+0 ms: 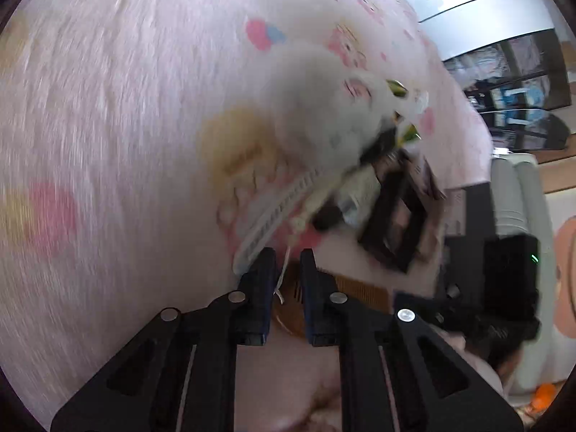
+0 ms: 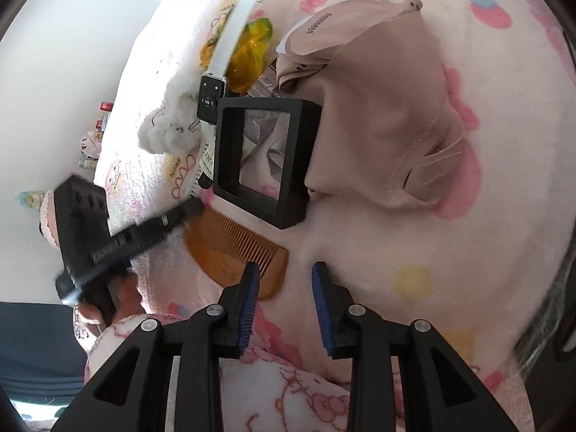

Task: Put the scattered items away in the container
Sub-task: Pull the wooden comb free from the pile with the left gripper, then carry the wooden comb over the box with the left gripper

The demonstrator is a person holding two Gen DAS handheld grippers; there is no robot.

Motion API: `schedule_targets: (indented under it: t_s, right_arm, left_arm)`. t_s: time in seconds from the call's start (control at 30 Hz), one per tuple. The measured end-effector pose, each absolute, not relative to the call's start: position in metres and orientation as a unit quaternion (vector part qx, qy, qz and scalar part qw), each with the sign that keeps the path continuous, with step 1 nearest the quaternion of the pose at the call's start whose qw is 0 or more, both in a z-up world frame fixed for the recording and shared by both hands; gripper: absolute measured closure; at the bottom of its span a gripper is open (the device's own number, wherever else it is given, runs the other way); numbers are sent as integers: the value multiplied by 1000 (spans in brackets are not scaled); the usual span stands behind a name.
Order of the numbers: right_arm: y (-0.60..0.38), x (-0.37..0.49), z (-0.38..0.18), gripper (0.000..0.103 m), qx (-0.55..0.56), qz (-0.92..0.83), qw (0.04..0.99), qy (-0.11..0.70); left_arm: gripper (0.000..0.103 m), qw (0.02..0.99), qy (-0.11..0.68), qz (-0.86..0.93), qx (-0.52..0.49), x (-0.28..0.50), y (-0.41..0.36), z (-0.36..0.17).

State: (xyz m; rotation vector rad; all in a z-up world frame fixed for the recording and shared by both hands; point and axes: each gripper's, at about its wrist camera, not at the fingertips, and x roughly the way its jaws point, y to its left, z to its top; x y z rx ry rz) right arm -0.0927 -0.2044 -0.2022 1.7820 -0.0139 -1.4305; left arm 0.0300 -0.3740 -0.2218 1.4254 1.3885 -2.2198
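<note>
Locate comb (image 2: 234, 252) flat on the bed (image 2: 396, 252), touching or just short of the near corner of the black frame box (image 2: 262, 158). Read long axis as far-left to near-right in the right wrist view, spine toward the near side, teeth pointing far-right at the box.

Check right tool (image 2: 285, 268): parted, gripping nothing, left finger overlapping the comb's near-right end, so the nearer of the two. Shift slightly left to straddle the spine across the long axis.

Check left tool (image 1: 288, 255): all but closed above the comb's far-left end, thin white cord (image 1: 282, 280) in the gap; cannot tell whether pinched.

Treat beige cloth pouch (image 2: 388, 108), far-right of the box, as probable container.
</note>
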Motion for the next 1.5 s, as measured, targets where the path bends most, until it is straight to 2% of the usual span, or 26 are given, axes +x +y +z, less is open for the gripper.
schedule_targets:
  t_s: [0.13,0.17,0.37,0.47,0.63,0.77,0.8,1.03,1.13,1.37,1.43,1.5]
  right_arm:
    - [-210,-91,-203,73,710,-569,414,3]
    - [-196,-98,-203,72,710,-569,414,-1]
    - [-209,-95,-214,68,716,-553,427,6]
    - [-217,-85,-199,70,690,-563,454,25]
    - [-213,-70,-178,74,656,-598,461,-10]
    - [-191,-68,-135,74,612,-636,469,-25]
    - [-183,-67,-123,74,601,-645,470,-31]
    - [-81,-87,-61,76,542,-696,468,-52]
    - [-35,-102,-49,76,539,-714,440,-73]
    - [46,-158,-21,76,526,-761,374,-64]
    - [63,-181,-14,80,520,-759,384,-79]
    - [81,-207,-3,80,504,-766,388,-96]
  left_arm:
    - [74,101,468,-754,449,50,-375,-205]
    - [73,108,459,-762,443,51,-375,-203]
    - [73,77,475,-744,464,29,-367,-218]
    - [73,74,462,-743,479,24,-353,-217]
    - [73,54,428,-768,474,29,-342,-176]
    - [72,48,402,-794,454,21,-326,-134]
    - [76,47,393,-801,449,18,-319,-123]
    - [76,11,343,-837,427,-18,-241,-66]
    - [78,-17,334,-838,432,-50,-205,-58]
    - [80,-75,287,-842,451,-154,-131,-42]
    - [100,-114,278,-831,469,-192,-110,-42]
    - [100,-147,276,-822,475,-224,-90,-41]
